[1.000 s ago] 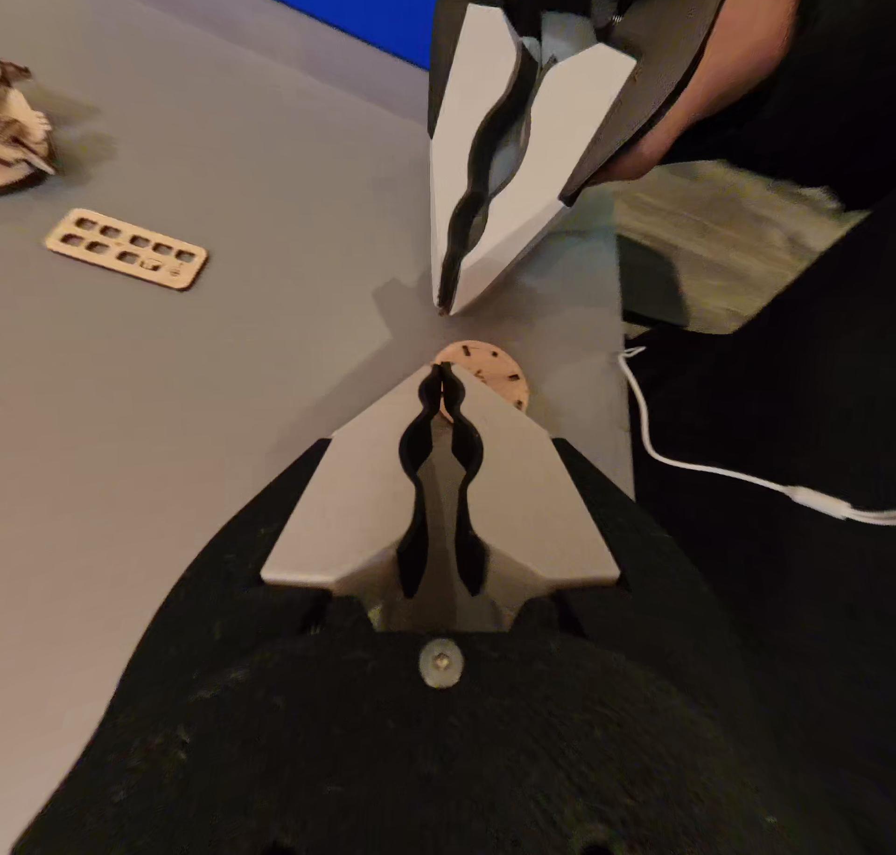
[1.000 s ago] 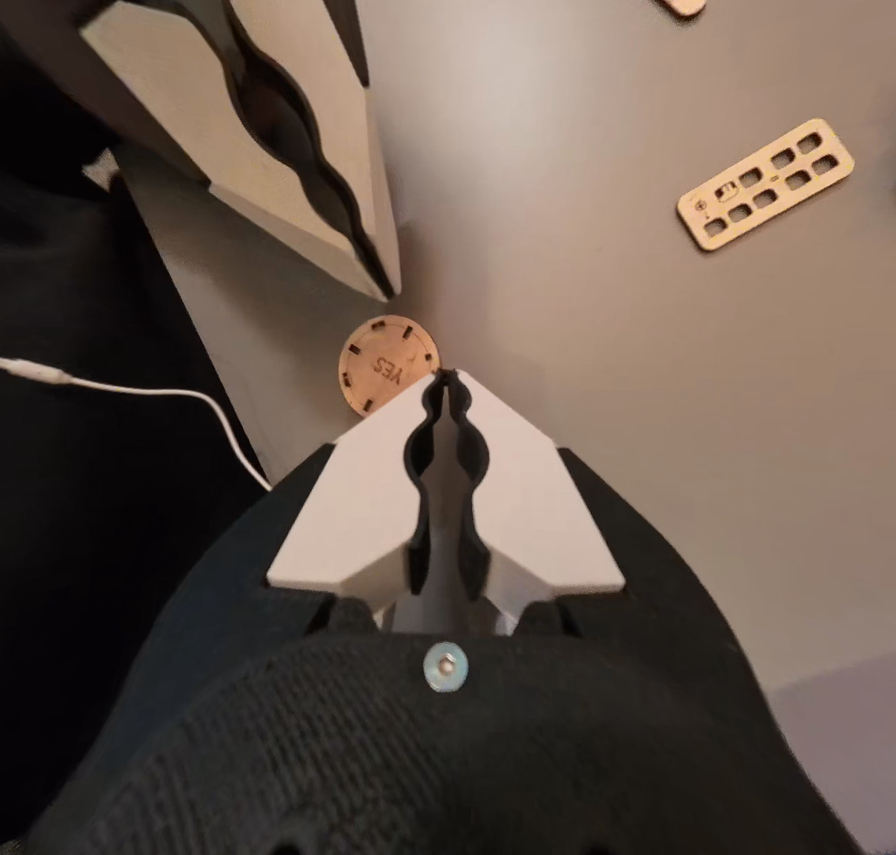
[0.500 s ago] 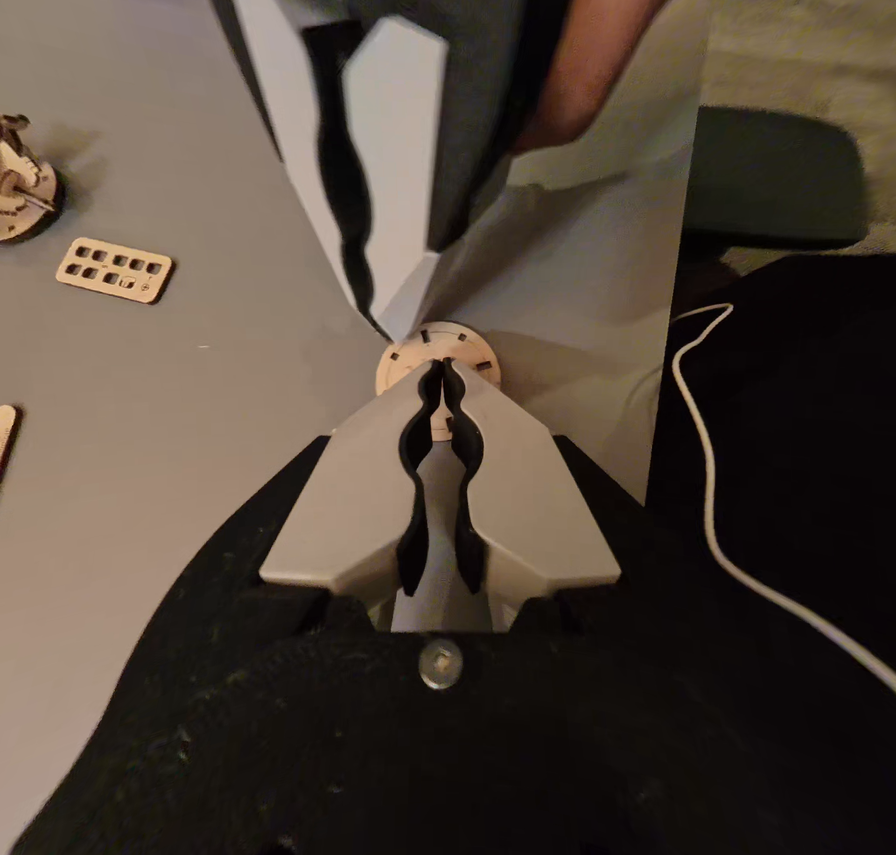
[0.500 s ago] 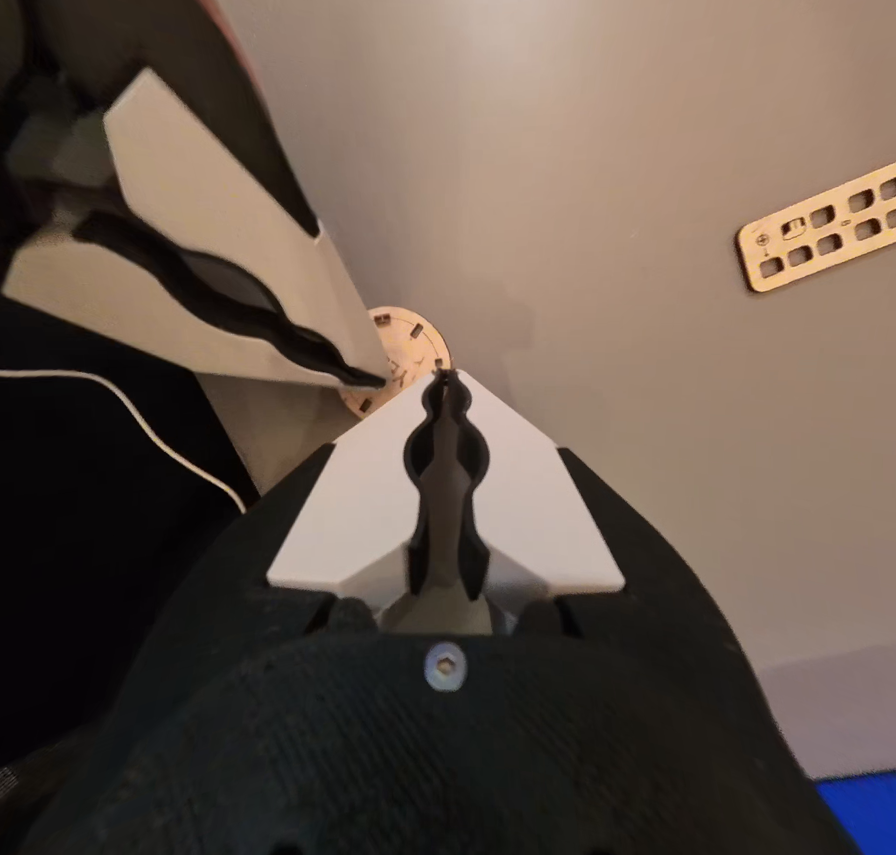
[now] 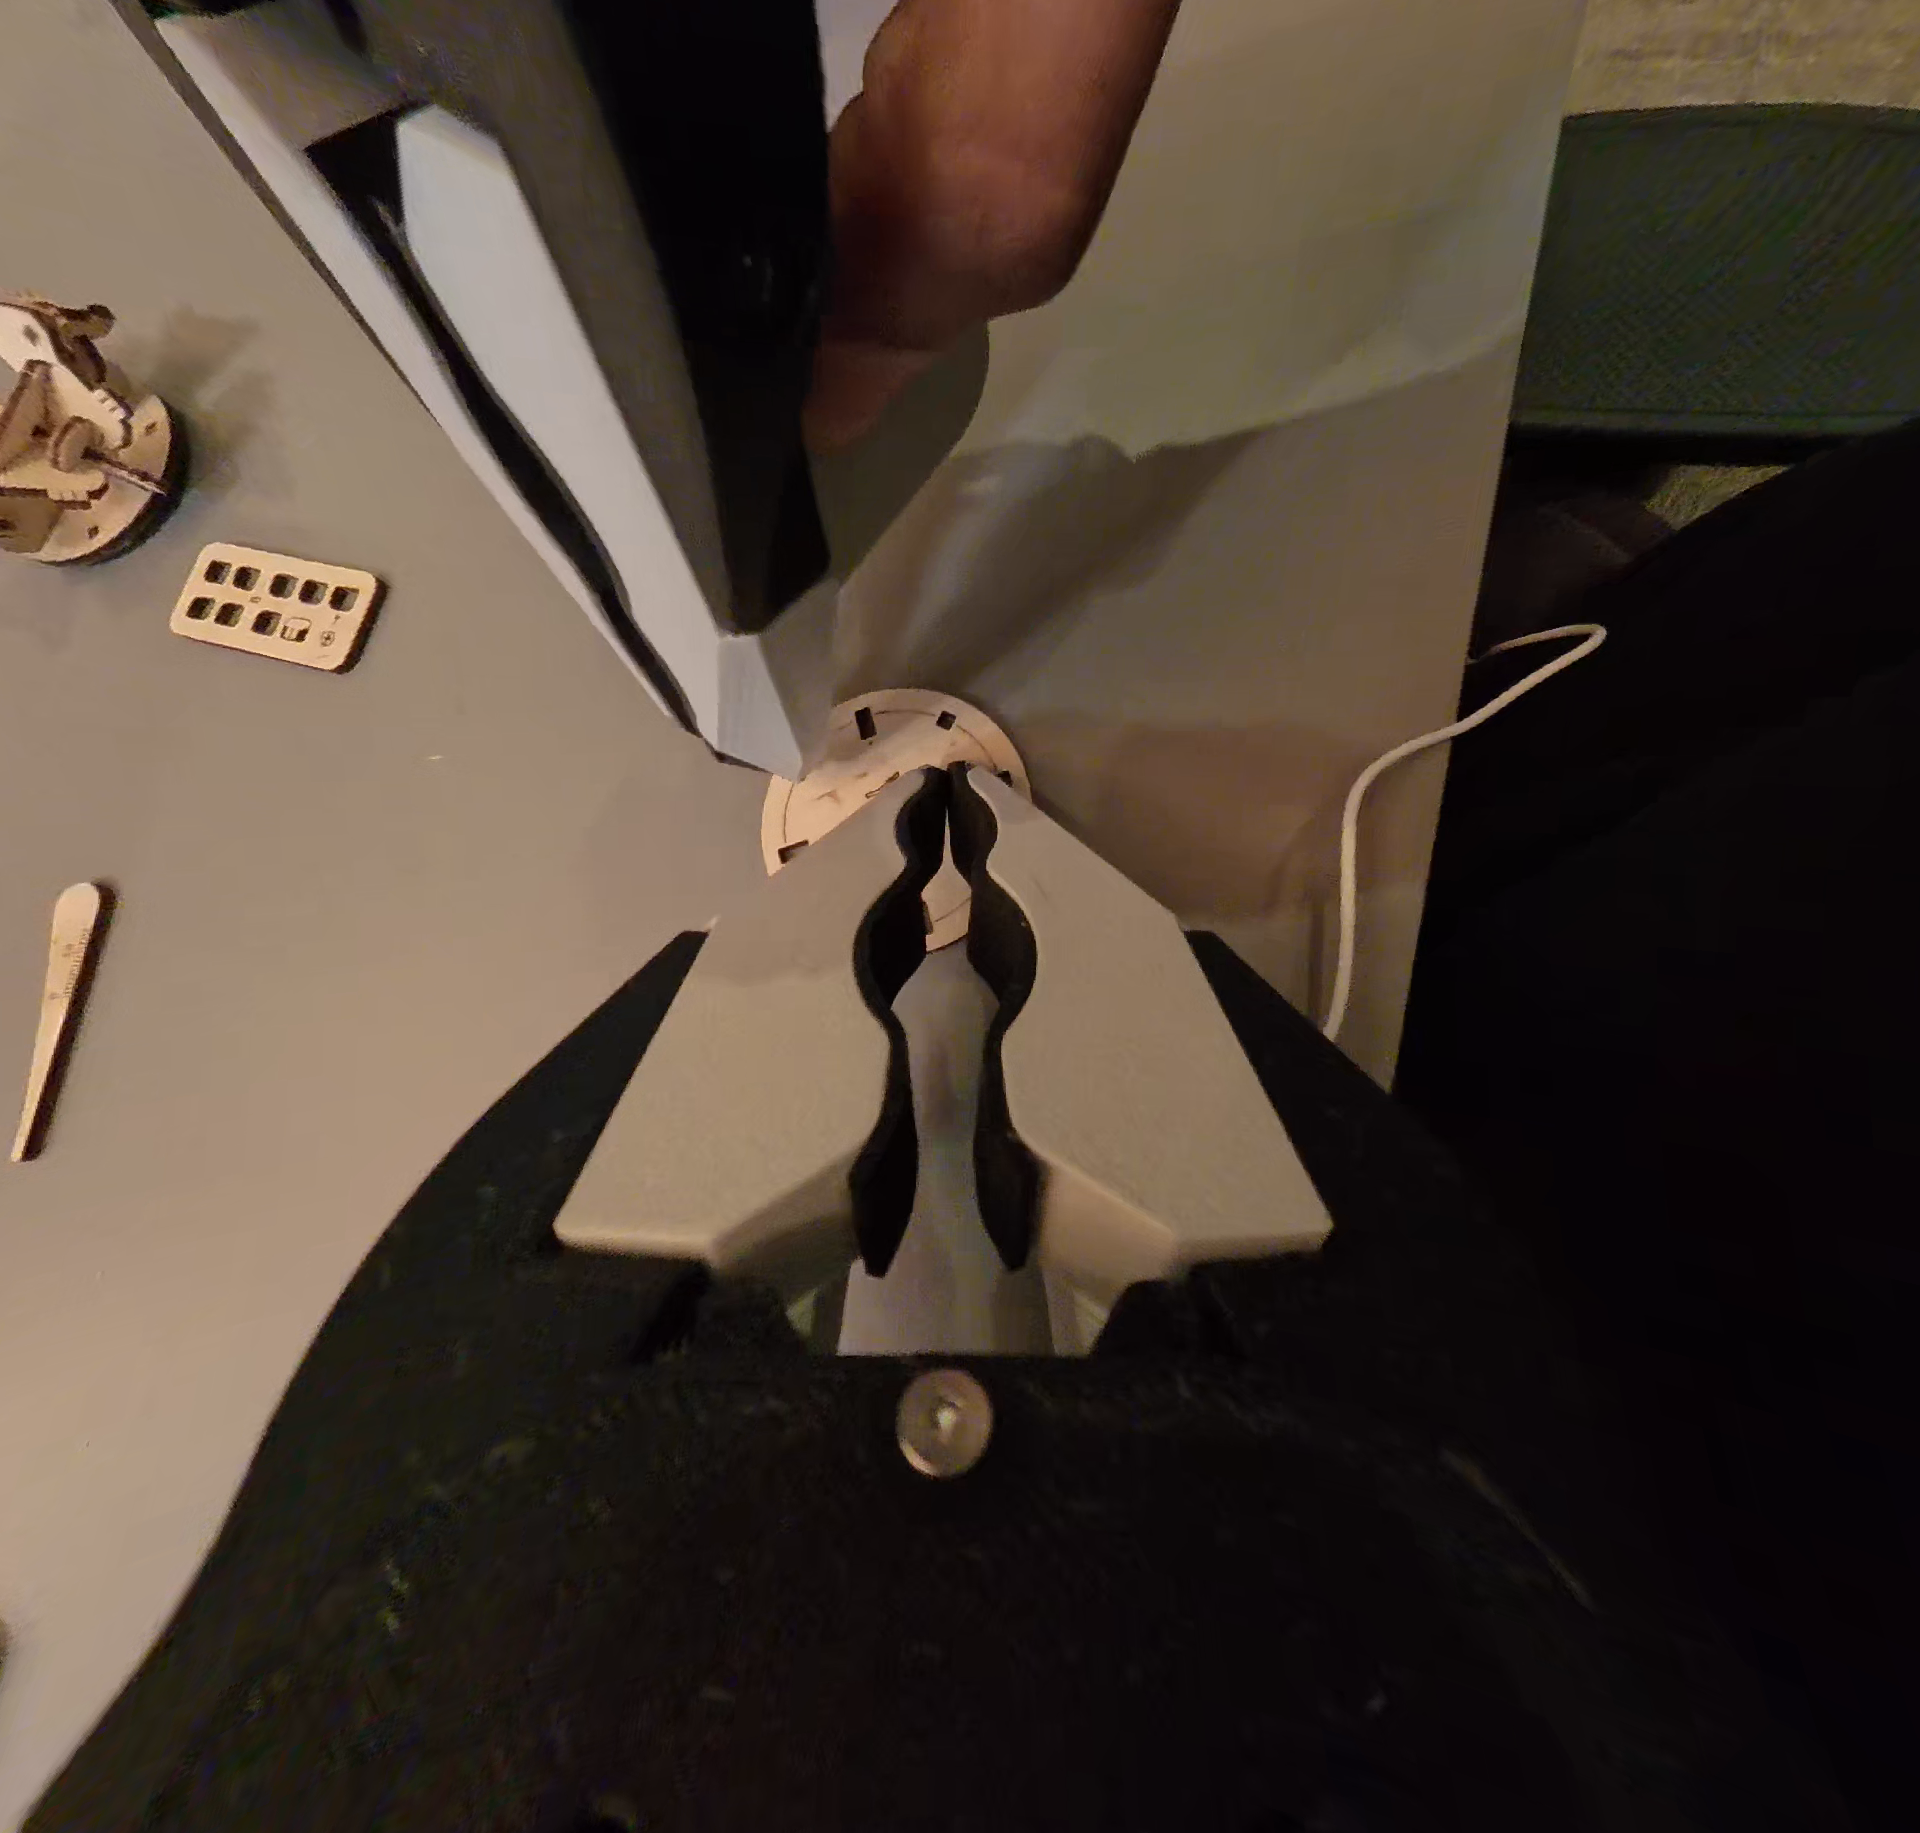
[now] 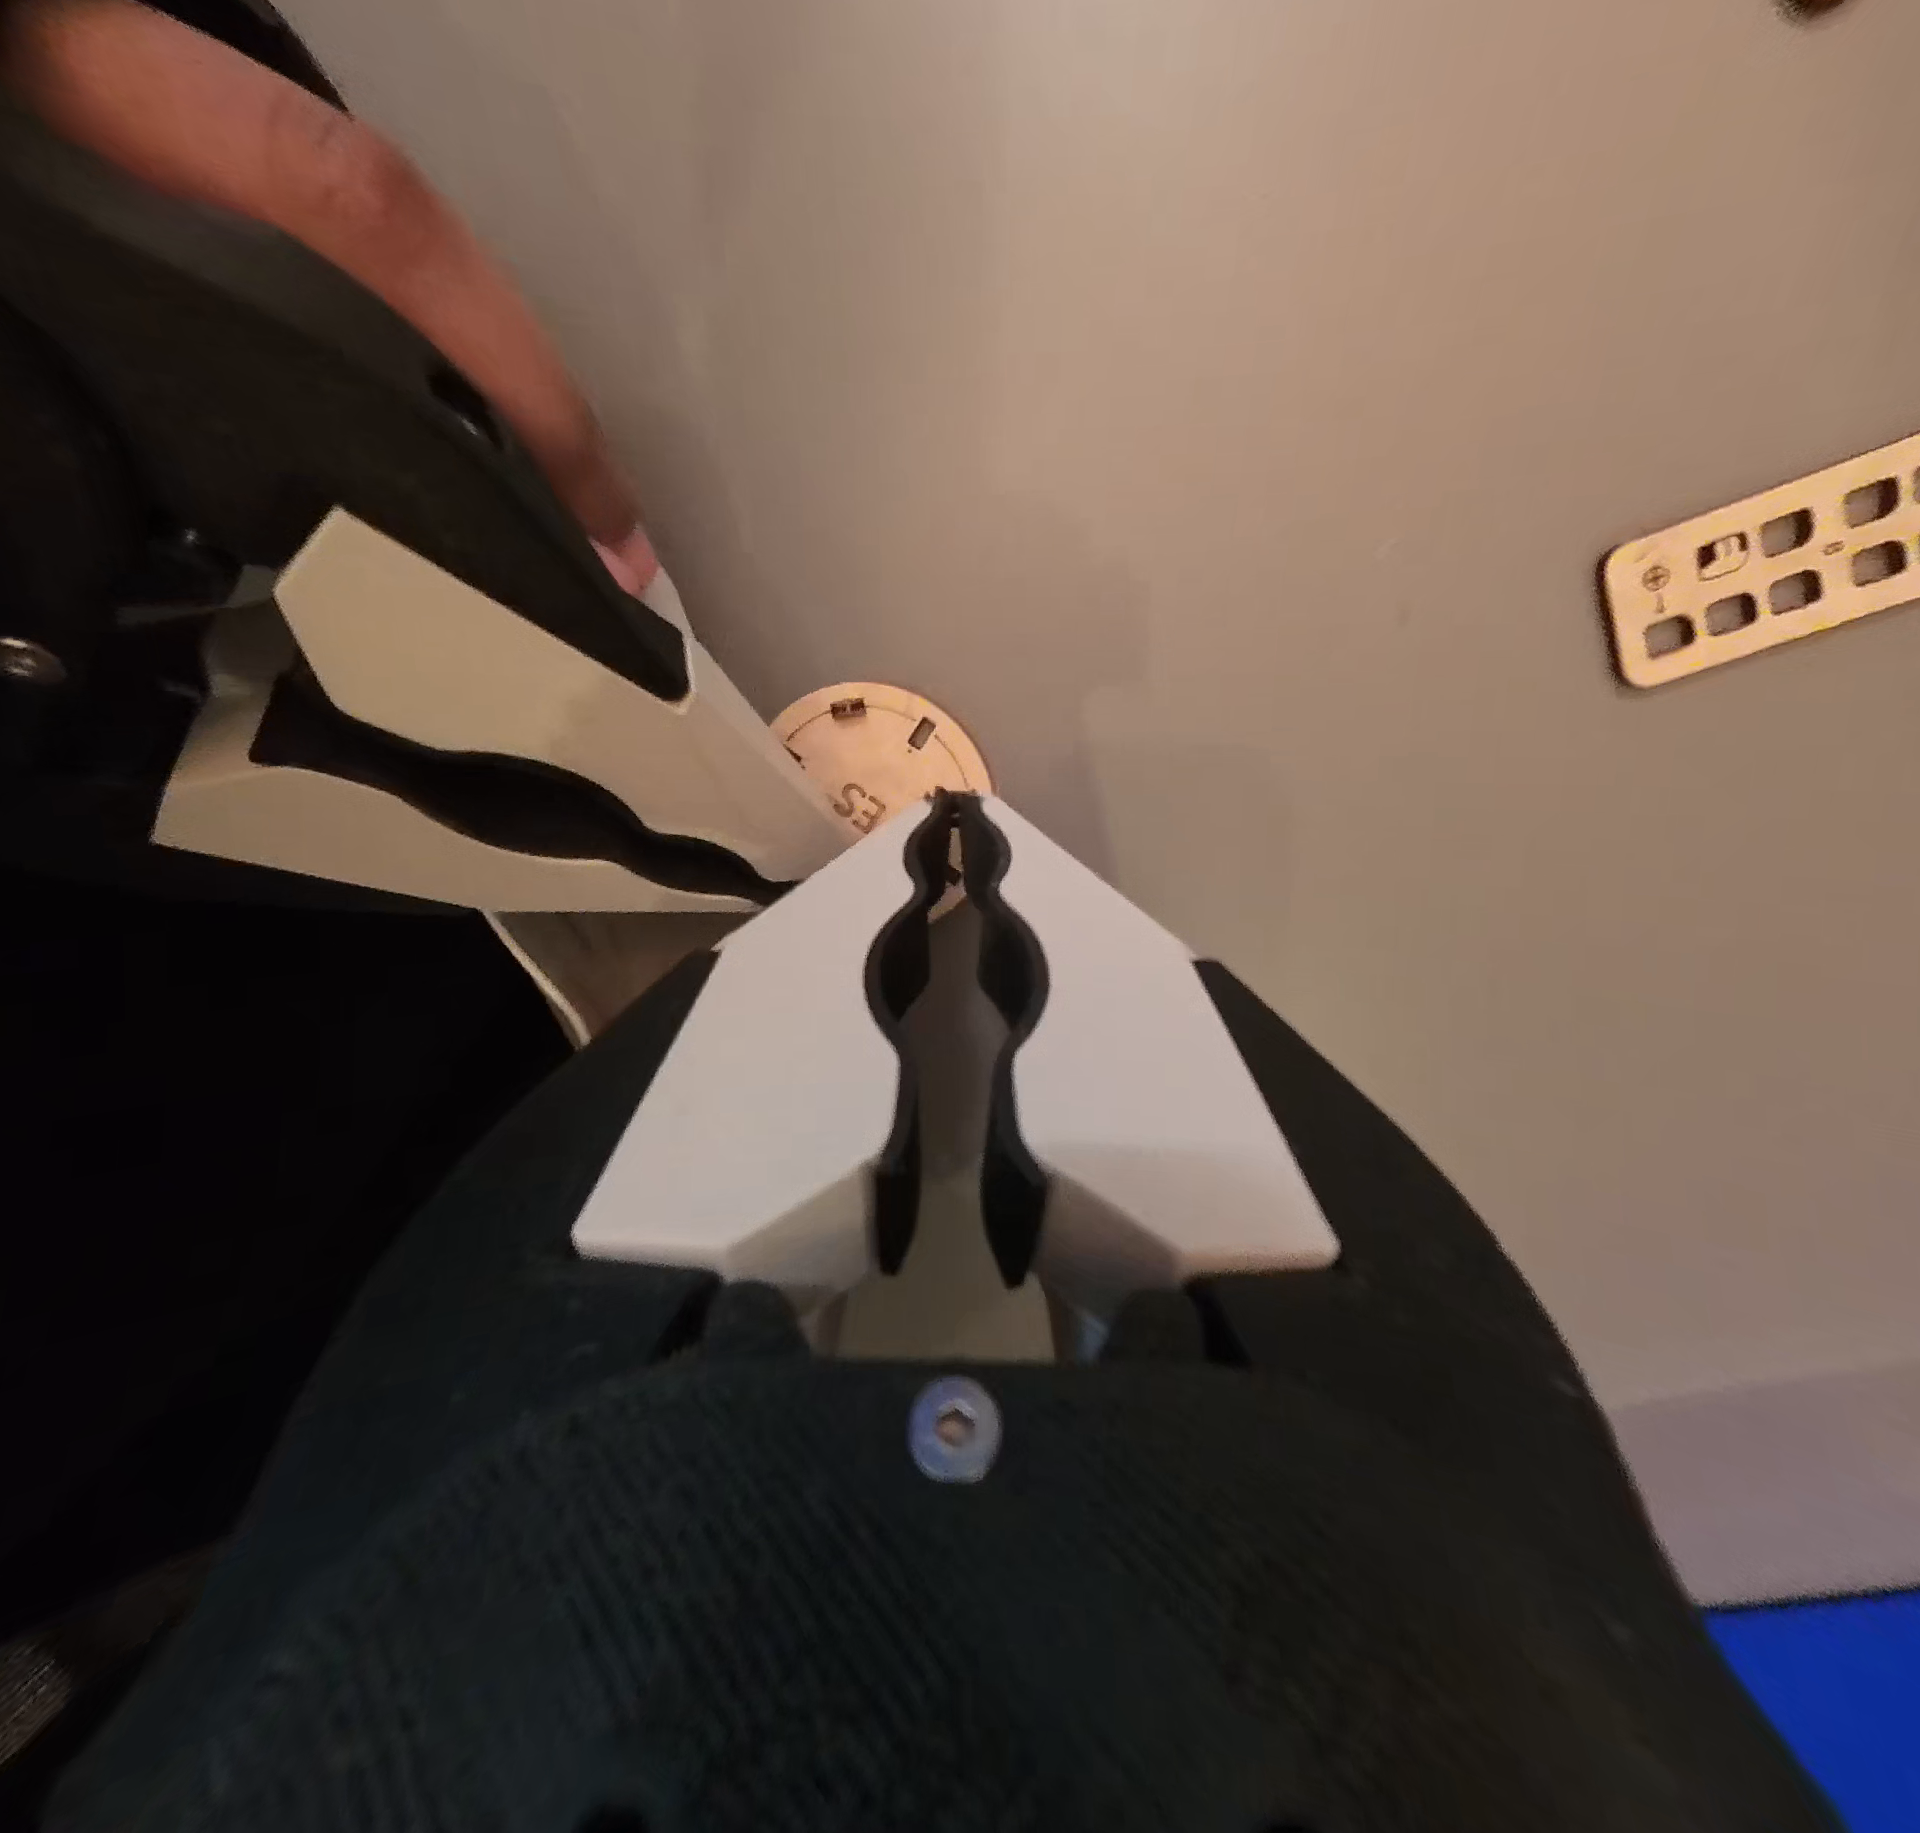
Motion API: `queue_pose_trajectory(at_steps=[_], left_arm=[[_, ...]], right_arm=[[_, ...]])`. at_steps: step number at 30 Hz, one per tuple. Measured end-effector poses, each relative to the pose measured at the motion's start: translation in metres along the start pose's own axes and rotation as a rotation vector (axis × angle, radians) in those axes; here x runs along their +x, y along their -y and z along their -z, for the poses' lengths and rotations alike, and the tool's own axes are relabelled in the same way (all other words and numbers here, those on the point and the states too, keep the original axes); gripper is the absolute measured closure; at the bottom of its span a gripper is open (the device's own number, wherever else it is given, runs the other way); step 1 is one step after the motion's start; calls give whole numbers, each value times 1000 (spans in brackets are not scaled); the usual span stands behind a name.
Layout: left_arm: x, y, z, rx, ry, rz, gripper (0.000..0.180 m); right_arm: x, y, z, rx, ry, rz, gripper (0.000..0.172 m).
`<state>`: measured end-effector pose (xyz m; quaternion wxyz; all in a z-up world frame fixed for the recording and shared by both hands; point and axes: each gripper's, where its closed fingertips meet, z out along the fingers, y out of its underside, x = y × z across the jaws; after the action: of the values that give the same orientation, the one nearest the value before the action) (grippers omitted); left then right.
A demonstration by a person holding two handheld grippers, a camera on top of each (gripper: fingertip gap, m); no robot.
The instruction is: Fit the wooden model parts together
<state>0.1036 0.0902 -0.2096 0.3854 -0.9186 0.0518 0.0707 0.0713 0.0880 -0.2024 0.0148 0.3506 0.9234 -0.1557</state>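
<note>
Both hand-held grippers meet over one small round wooden disc (image 5: 891, 744) that lies flat on the grey worktop (image 5: 312, 848), close to the worktop's near edge. The disc is a laser-cut piece with small rectangular slots around its rim and engraved marks on its face.

The left hand-held gripper (image 5: 951, 770) has its fingers closed together, tips meeting, with nothing visible between the pads. Its tips sit over the disc's face, toward the edge nearest the worktop's side; whether they press on the wood or hang just above it cannot be told.

The right hand-held gripper (image 6: 954, 798) is likewise closed, its black pads meeting at the tip with nothing between them. From the left wrist view it comes down steeply, and its tip touches or nearly touches the opposite rim of the disc. A person's hand (image 5: 966, 173) holds it from behind.

So the disc is flanked by two closed tips and is gripped by neither; it lies on the worktop, not lifted.

Farther off lie other wooden pieces: a slotted rectangular plate (image 5: 278, 606), a slim tapered wooden stick (image 5: 60, 1014), and a partly built wooden model on a round base (image 5: 73, 443). A white cable (image 5: 1382, 775) hangs past the worktop's edge.
</note>
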Motion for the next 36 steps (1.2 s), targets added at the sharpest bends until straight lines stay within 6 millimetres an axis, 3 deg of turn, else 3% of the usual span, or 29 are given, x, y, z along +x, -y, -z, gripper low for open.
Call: queue_pose_trajectory(at_steps=[12,36], left_arm=[[-15,1,5,16,64,17,180],[-15,-6,1,-11,81,-2,180]], right_arm=[[3,0,-3,-73,15,5,171],[3,-2,-4,-168,56,153,172]])
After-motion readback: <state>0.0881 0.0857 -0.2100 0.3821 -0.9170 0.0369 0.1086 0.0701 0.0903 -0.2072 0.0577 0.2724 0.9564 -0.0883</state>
